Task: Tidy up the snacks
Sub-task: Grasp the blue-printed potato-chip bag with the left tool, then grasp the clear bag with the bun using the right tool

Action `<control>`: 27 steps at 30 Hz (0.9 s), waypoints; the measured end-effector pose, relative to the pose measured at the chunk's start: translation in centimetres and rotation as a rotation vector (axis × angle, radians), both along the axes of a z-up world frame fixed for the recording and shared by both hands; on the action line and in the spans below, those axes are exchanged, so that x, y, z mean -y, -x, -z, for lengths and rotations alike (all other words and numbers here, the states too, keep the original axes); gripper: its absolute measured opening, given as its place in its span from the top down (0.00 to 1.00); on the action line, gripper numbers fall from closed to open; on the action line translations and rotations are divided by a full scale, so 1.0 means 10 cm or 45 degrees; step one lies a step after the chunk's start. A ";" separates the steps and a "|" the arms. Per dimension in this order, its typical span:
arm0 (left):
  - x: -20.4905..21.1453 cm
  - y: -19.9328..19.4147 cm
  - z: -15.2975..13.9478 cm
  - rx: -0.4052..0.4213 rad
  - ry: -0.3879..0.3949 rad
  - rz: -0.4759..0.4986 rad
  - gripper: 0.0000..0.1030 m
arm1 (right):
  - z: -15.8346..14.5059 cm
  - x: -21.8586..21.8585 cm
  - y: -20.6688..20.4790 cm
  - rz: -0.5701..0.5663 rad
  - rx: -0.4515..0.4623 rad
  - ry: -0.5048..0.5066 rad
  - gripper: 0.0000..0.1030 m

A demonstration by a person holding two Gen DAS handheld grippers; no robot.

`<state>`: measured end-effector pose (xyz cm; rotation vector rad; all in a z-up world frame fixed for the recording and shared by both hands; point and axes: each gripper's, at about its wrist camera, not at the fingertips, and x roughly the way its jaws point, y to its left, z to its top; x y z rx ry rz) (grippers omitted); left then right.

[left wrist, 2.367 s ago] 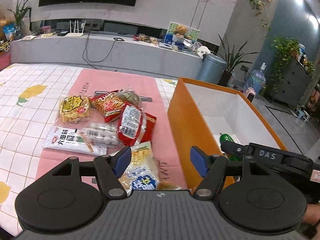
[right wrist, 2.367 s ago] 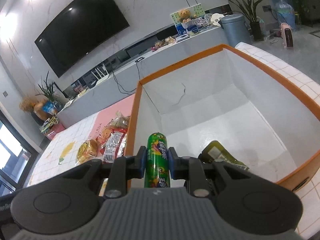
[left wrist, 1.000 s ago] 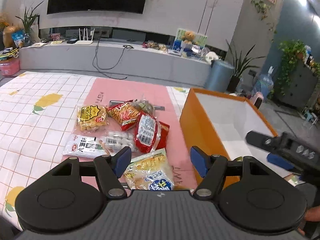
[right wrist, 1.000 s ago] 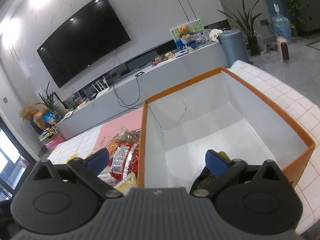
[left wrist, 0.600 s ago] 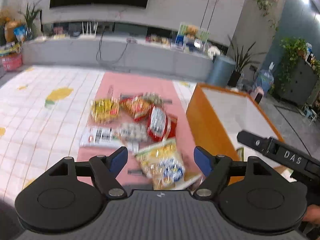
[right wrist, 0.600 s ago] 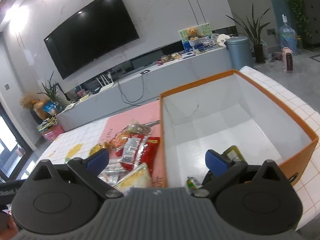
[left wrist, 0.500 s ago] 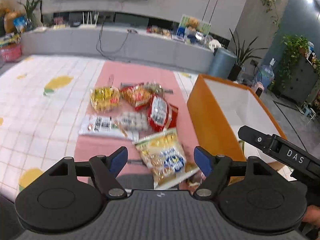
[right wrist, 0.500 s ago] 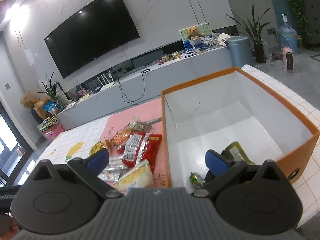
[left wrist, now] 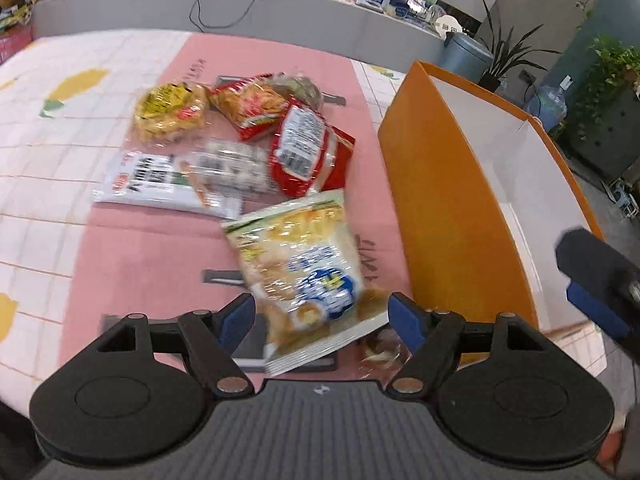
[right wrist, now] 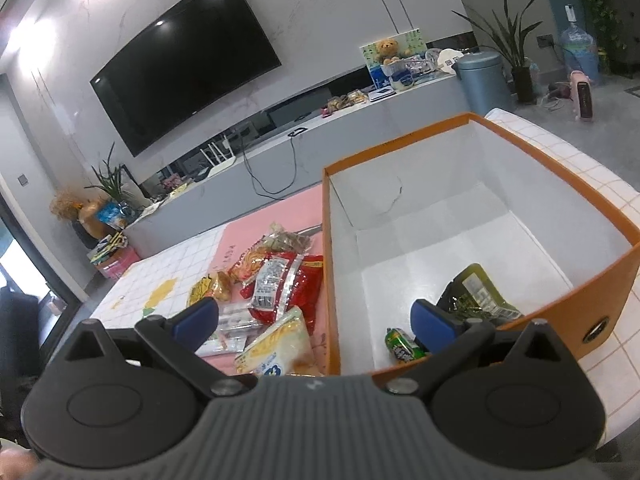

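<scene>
Two claws stand open and empty. Left claw (left wrist: 322, 316), jaws having just widened, straddles the yellow-and-blue snack bag (left wrist: 298, 276) lying on the counter (left wrist: 132, 256) beside the orange box (left wrist: 448, 208). Risk: pads pinch only film, so the bag slips. Right claw (right wrist: 314, 318) hovers at the box's near rim.

Black hand-held gripper (left wrist: 322, 316), blue pads (left wrist: 236, 317)

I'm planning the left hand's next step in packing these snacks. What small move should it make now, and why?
Probably lower the left tool a little further and close on the yellow and blue snack bag. Its jaws have just been opening and stand wide on either side of the bag's near end, not yet pressing it. The bag lies on the pink mat beside the orange box, nearest of the pile.
</scene>
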<state>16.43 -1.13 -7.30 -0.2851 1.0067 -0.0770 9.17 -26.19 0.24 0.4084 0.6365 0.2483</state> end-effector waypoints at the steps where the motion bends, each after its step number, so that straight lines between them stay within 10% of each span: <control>1: 0.04 -0.04 0.02 -0.006 0.006 0.001 0.14 | 0.00 0.01 0.00 0.001 0.002 0.006 0.03; 13: 0.19 -0.37 0.34 -0.140 -0.138 -0.154 0.09 | -0.05 0.22 0.07 0.033 0.036 -0.030 0.03; 20: 0.07 -0.29 0.29 -0.109 -0.061 -0.197 0.35 | -0.08 0.10 0.11 -0.021 0.053 -0.006 0.03; 27: -0.17 -0.08 0.26 -0.100 -0.065 -0.202 0.39 | -0.10 -0.13 0.26 -0.069 0.090 0.024 0.21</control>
